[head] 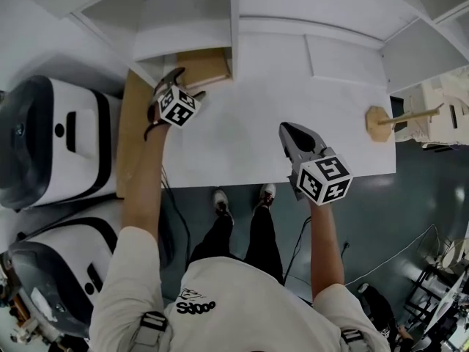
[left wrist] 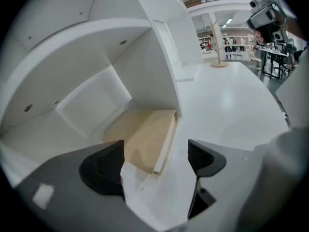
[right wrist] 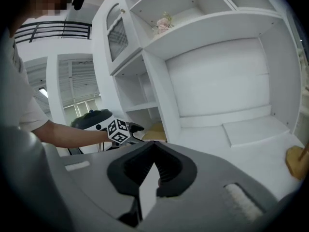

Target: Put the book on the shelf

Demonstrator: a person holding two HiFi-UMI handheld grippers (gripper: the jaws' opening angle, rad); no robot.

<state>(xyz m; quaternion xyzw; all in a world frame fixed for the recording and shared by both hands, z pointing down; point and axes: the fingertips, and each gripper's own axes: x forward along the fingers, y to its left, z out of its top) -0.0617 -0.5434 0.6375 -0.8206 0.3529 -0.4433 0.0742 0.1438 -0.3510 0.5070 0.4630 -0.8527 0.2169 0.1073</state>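
The book (head: 203, 66) lies in the shelf's (head: 234, 17) left compartment; a wooden stand (head: 382, 123) sits far right.

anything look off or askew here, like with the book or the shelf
Only the book stands out a little. It lies flat in the shelf's lower compartment rather than upright, close beside the divider, and its near end sticks out past the divider's front edge. Nothing looks spilled or damaged.

The book (left wrist: 145, 138) is tan, shelf (left wrist: 96, 42) and counter (head: 242, 141) white, and the cube (head: 178, 108) on the grey left gripper (left wrist: 154, 159) black-and-white squared.
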